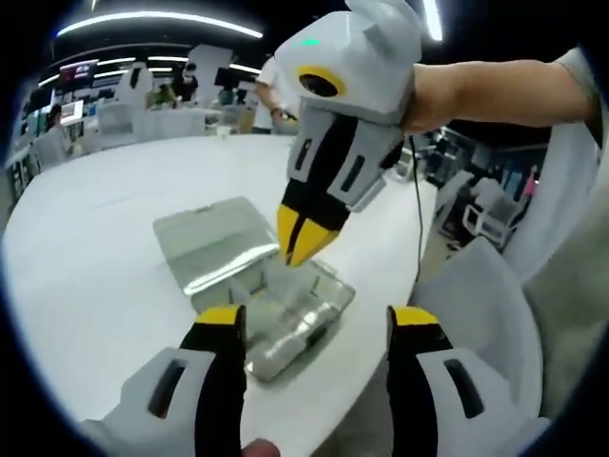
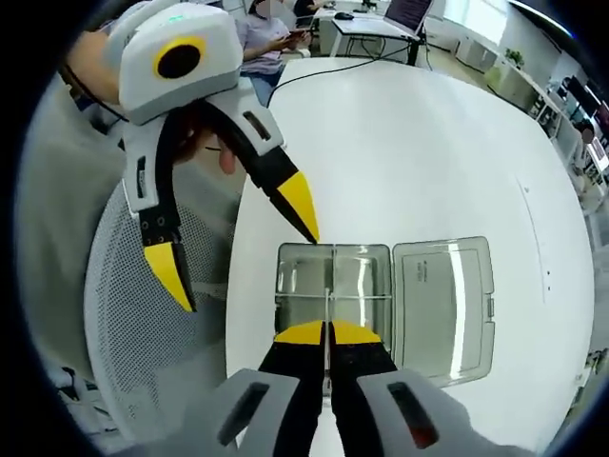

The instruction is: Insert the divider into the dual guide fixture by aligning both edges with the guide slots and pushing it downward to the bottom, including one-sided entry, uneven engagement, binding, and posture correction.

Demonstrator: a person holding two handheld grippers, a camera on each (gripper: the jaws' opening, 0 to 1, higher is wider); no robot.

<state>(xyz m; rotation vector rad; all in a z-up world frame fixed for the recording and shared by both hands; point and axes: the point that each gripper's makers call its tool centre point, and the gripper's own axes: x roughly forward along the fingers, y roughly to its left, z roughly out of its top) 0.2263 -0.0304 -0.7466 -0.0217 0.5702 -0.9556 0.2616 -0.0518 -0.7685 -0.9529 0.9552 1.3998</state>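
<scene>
Clear plastic compartment box, rectangular, rounded corners, serving as the guide fixture: lies flat and open on the white round bench, near its edge. Its hinged clear lid is folded fully back and rests flat on the bench beside the tray, joined along one long side; moulded lettering on the lid is too small to read. In the left gripper view the same box sits at an angle, its lid on the far side.

Thin clear plastic divider strip: stands on edge inside the tray, running across its width at mid-length. A fainter crosswise partition line meets it. Seating depth in the slots cannot be told.
</scene>
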